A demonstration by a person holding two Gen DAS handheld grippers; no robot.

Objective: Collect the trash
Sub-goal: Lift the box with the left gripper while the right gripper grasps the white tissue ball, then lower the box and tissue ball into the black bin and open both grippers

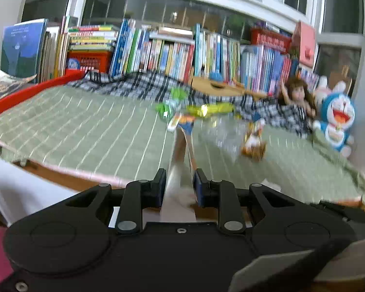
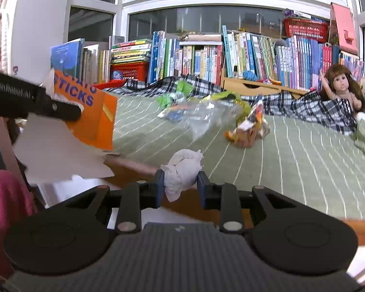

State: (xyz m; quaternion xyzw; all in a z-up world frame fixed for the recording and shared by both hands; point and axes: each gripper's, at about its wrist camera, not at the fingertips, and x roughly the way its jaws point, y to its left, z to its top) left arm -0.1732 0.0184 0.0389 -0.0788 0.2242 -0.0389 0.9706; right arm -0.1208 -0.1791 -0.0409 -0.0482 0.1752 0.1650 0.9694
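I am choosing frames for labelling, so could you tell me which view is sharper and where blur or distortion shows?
Right wrist view is sharper: crumpled tissue and doll are crisp. Left wrist view is motion-smeared: wrappers and books streak sideways. Both bow the window frame, as fisheye lenses do.

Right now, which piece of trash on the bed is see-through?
The crumpled clear plastic bag in the middle of the pile; the wrappers around it are opaque green, yellow or orange.
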